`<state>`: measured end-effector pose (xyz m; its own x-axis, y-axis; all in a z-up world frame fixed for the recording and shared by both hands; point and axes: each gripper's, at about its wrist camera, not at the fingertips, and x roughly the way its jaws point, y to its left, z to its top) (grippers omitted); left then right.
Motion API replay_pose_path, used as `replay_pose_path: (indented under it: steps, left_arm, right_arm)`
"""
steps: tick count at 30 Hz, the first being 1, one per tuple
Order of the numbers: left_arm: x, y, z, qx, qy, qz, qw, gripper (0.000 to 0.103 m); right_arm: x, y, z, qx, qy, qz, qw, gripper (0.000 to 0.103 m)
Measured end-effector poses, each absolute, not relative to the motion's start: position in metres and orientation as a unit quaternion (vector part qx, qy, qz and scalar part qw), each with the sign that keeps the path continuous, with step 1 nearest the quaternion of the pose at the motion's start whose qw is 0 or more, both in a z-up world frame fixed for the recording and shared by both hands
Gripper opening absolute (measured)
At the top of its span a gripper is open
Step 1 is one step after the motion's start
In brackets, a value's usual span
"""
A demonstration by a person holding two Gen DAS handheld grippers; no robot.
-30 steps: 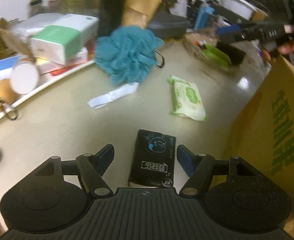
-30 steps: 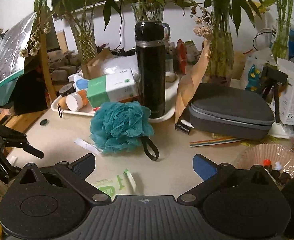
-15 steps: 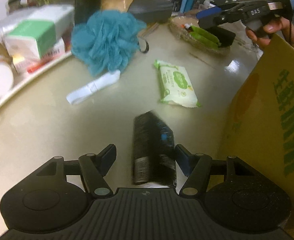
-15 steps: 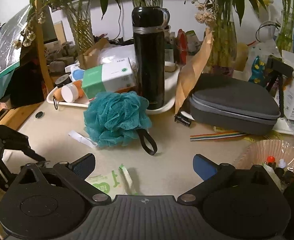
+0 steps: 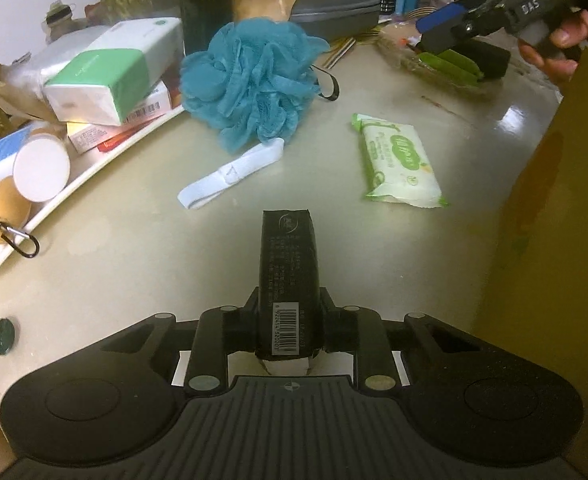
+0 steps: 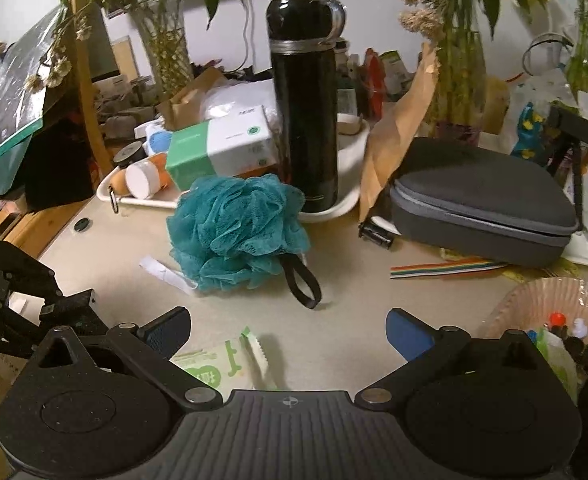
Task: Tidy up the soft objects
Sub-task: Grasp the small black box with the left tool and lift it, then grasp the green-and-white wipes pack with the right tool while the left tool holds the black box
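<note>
The left gripper (image 5: 289,316) is closing its fingers (image 5: 241,330) on the black tissue pack (image 5: 288,276), and the left wrist view shows both pads already pressed against the pack's narrow sides near its barcode end. A second ago the same pack lay flat on the tabletop (image 5: 133,248) between widely spread fingers, printed face up; half a second ago it was tipping onto its edge, and now it stands on edge in the grip, its far end reaching out over the tabletop. For the task, this reads as the first soft item being secured; the next move is probably a lift toward the cardboard box (image 5: 554,240) just to the right, though whether the box is the destination is only a guess.

The right gripper (image 6: 287,330) has its blue-padded fingers (image 6: 408,334) wide apart with nothing between them, hovering low over the green wet-wipe pack (image 6: 213,364), as it has through the last second. The teal bath pouf (image 5: 253,80) and the white strap (image 5: 229,172) lie where they did, untouched.

Writing: the black pack carries a barcode label and fine white print too small to read. The wet-wipe pack shows a green logo I cannot make out. The right gripper's body reads "DAS" in the left wrist view. Large green characters run down the box's side, cut off by the frame. The green-and-white tissue box (image 5: 105,84) on the tray (image 5: 73,184) has a round logo, illegible.
</note>
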<state>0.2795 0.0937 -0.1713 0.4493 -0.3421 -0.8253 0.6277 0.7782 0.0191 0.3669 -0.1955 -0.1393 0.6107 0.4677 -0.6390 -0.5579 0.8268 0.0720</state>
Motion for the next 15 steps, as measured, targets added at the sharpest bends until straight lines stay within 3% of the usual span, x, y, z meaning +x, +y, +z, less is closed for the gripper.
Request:
replay_pose_path:
  steps: [15]
  left_arm:
    - [0.248, 0.119, -0.123, 0.091, 0.395, -0.168, 0.898, 0.025]
  right_arm:
    - [0.382, -0.168, -0.176, -0.119, 0.393, 0.398, 0.820, 0.102]
